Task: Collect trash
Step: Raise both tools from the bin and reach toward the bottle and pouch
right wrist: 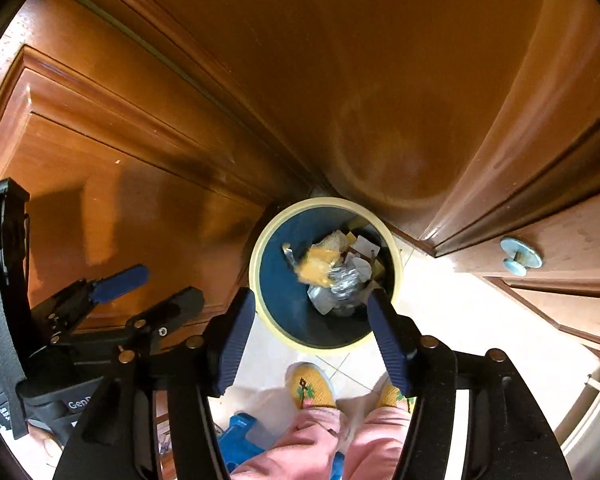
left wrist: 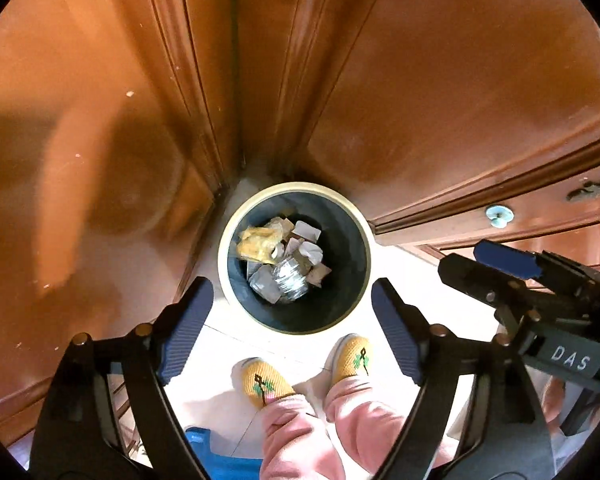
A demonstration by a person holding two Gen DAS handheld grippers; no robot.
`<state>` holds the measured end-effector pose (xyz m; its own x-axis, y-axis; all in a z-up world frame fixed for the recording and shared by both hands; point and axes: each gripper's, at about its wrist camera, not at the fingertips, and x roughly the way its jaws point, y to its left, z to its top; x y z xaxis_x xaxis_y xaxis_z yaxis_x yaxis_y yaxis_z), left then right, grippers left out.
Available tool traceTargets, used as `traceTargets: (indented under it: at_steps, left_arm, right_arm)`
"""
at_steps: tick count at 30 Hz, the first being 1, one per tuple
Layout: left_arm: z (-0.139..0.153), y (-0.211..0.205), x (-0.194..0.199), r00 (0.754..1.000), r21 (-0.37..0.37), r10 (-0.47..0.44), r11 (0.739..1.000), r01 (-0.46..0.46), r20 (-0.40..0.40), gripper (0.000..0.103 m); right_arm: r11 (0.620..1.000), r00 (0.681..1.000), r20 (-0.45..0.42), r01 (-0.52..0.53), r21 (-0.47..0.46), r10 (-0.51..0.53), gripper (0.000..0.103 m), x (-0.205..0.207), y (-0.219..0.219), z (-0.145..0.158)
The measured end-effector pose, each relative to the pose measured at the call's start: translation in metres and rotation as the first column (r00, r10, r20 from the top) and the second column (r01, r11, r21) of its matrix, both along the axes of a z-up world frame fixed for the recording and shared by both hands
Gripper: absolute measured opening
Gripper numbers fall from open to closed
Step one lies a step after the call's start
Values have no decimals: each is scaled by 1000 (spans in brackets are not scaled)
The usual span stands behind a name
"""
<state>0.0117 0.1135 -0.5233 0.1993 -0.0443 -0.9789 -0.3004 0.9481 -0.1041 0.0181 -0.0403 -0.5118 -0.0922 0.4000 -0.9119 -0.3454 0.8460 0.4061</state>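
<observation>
Hovering over bin, left hand-held gripper and right hand-held gripper, both spread apart, holding nothing. Standing upright in wooden cabinet corner, mouth upward. Lying jumbled inside: trash, no clear long axis. Standing near: slippers.

Yellow wrapper in right wrist view motion-blurred, can't tell if it rests on the trash. Bin near rim partly hidden behind right claw fingers. Blue object on floor cut off by bottom edge, identity unclear. Left claw body cut at left edge.
</observation>
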Motion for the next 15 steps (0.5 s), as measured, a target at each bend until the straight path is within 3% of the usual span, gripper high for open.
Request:
traceTargets:
  at_steps: [5,12,15]
  left_arm:
    - [33,-6,-5,1000,6,-17,1000,17,6,79]
    - [117,-26,-13,998,10,-49,999,49,28,79]
    - [167,-39,-16,997,6,-61,998,61,48,79]
  right_arm:
    - [1000,1000,8,-8,1,8,60,-1,-8,26]
    - [1000,999,48,-13,9,12,60,-7,-27,114]
    - [1000,997,74,-8,20,6,60,-6,-39,159]
